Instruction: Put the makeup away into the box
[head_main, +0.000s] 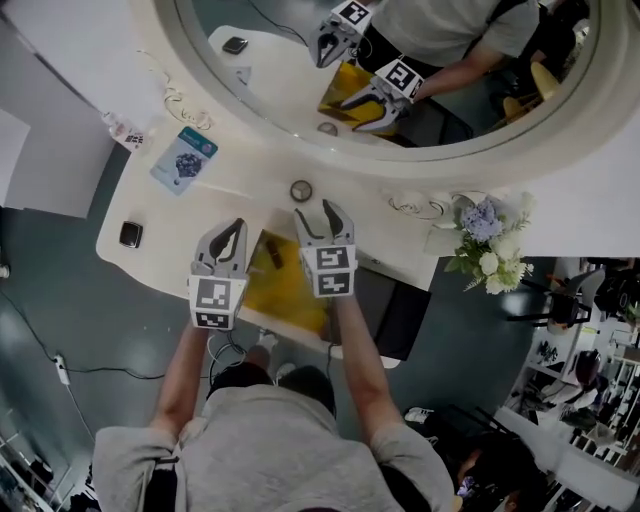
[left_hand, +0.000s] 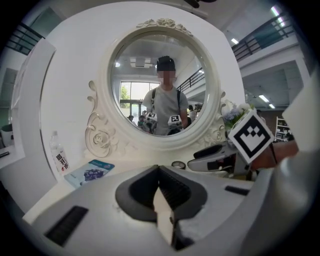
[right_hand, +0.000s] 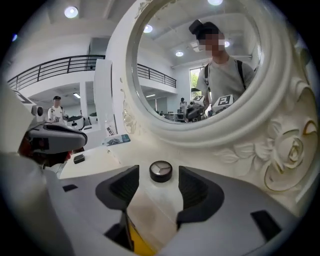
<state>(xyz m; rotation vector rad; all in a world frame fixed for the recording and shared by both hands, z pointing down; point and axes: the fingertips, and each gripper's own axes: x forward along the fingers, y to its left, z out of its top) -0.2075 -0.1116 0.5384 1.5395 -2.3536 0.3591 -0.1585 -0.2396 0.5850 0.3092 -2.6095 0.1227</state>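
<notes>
A yellow box (head_main: 292, 292) stands open at the vanity table's (head_main: 210, 205) front edge, with a small dark item (head_main: 275, 254) inside it. A round dark compact with a silver lid (head_main: 301, 190) lies on the table near the mirror. My right gripper (head_main: 318, 210) hovers over the box's far edge with its jaws open and nothing between them. In the right gripper view the compact (right_hand: 161, 171) lies just ahead of the gap of that gripper (right_hand: 158, 187). My left gripper (head_main: 228, 234) is beside it on the left, shut and empty (left_hand: 159, 172).
A blue packet (head_main: 184, 158), a small bottle (head_main: 120, 130) and a small black square item (head_main: 130, 234) lie on the table's left part. A flower bouquet (head_main: 490, 245) stands at the right. The big round mirror (head_main: 300, 60) rises behind. A dark panel (head_main: 395, 310) sits right of the box.
</notes>
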